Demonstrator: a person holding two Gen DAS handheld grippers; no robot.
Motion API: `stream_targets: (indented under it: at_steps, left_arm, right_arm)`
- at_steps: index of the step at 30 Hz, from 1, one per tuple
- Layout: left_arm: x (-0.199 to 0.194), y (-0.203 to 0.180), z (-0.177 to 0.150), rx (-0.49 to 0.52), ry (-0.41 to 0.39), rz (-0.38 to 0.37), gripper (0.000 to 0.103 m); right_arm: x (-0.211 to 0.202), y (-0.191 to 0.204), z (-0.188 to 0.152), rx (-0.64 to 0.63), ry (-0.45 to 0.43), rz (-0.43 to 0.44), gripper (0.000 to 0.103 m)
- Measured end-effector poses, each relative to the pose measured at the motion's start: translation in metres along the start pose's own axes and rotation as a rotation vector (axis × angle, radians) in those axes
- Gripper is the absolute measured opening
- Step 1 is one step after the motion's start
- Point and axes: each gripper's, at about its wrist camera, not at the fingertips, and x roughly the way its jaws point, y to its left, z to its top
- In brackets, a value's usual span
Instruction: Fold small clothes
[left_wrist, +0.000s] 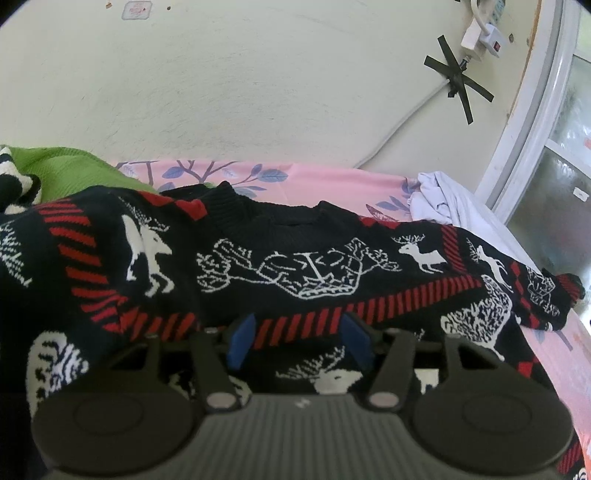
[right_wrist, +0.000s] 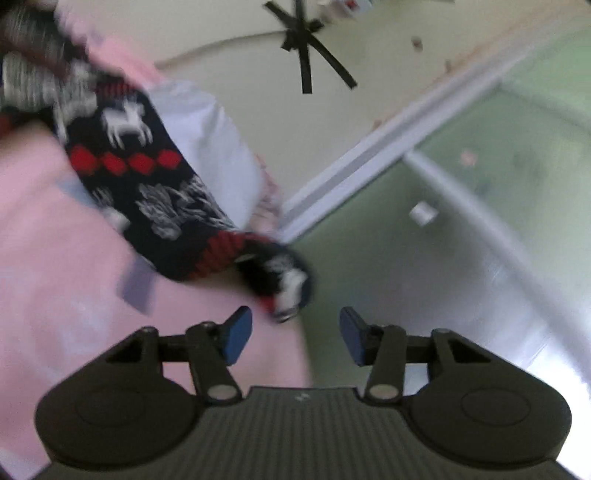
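Bedsheet (left_wrist: 317, 184), pink with blue leaves, stretches ahead of both claws; across it lies the black reindeer sweater (left_wrist: 280, 258), its body directly under the left gripper (left_wrist: 299, 332), whose blue pads stand apart over the red-striped band, pinching nothing. Sweater cuff (right_wrist: 284, 284) lies just ahead of the right gripper (right_wrist: 295, 332), jaws parted and empty

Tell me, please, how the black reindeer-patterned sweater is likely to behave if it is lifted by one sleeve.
The sweater would probably go floppy: its knit already drapes and rumples over the pink bedsheet. It looks thick, with a ribbed collar, so likely fairly heavy for its size and apt to sag. The sleeve cuff seems coarse, so it should not slip easily between fingers.
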Motion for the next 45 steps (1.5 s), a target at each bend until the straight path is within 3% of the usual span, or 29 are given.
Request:
stream_targets:
  at_steps: [4, 7, 9, 11, 13, 15, 18, 23, 26, 29, 30, 31, 32, 35, 39, 41, 44, 45]
  left_arm:
    - [0.001, -0.001, -0.001, 0.009, -0.002, 0.005, 0.055]
    - [-0.010, -0.001, -0.001, -0.012, 0.009, -0.017, 0.055]
    - [-0.042, 0.001, -0.003, -0.046, -0.031, -0.087, 0.055]
    - [-0.086, 0.009, -0.008, -0.055, -0.103, -0.104, 0.056]
    - [-0.131, 0.024, -0.016, -0.060, -0.181, -0.043, 0.067]
    - [-0.165, 0.045, -0.024, -0.091, -0.229, 0.087, 0.074]
    - [-0.187, 0.086, -0.037, -0.193, -0.208, 0.227, 0.072]
    - [-0.175, 0.126, -0.059, -0.358, -0.112, 0.240, 0.071]
    - [-0.161, 0.112, -0.070, -0.332, -0.093, 0.184, 0.076]
    - [-0.147, 0.094, -0.074, -0.270, -0.066, 0.217, 0.073]
    - [-0.142, 0.093, -0.075, -0.270, -0.054, 0.218, 0.061]
    - [-0.138, 0.093, -0.075, -0.275, -0.038, 0.202, 0.032]
    - [-0.134, 0.094, -0.077, -0.282, -0.022, 0.197, 0.024]
    - [-0.147, 0.089, -0.065, -0.267, -0.083, 0.286, 0.018]
    - [-0.186, 0.050, -0.030, -0.106, -0.297, 0.444, 0.016]
    - [-0.190, 0.013, -0.015, 0.027, -0.370, 0.473, 0.016]
    - [-0.171, -0.042, -0.007, 0.194, -0.379, 0.327, 0.026]
    - [-0.161, -0.057, -0.009, 0.242, -0.359, 0.260, 0.045]
  right_arm:
    - [-0.018, -0.020, 0.035, 0.361, -0.113, 0.305, 0.040]
    - [-0.011, -0.001, 0.074, 0.527, -0.170, 0.558, 0.041]
    - [-0.006, 0.025, 0.098, 0.572, -0.160, 0.715, 0.041]
    - [-0.008, 0.059, 0.120, 0.558, -0.169, 0.867, 0.041]
    - [-0.018, 0.090, 0.134, 0.509, -0.183, 0.981, 0.041]
    - [-0.025, 0.116, 0.144, 0.447, -0.204, 1.058, 0.042]
    - [-0.029, 0.143, 0.147, 0.409, -0.207, 1.109, 0.043]
    - [-0.016, 0.144, 0.141, 0.472, -0.183, 1.134, 0.051]
    - [-0.002, 0.137, 0.137, 0.547, -0.143, 1.158, 0.051]
    - [0.005, 0.133, 0.137, 0.592, -0.119, 1.172, 0.052]
    - [0.005, 0.132, 0.136, 0.596, -0.122, 1.173, 0.052]
    - [0.004, 0.132, 0.136, 0.596, -0.128, 1.172, 0.053]
    - [0.003, 0.132, 0.135, 0.592, -0.135, 1.170, 0.053]
    - [-0.002, 0.134, 0.137, 0.572, -0.147, 1.163, 0.053]
    - [-0.002, 0.134, 0.136, 0.575, -0.150, 1.155, 0.053]
    - [-0.001, 0.133, 0.137, 0.582, -0.147, 1.153, 0.054]
    - [0.000, 0.133, 0.136, 0.588, -0.145, 1.143, 0.054]
    - [0.000, 0.132, 0.136, 0.588, -0.144, 1.140, 0.054]
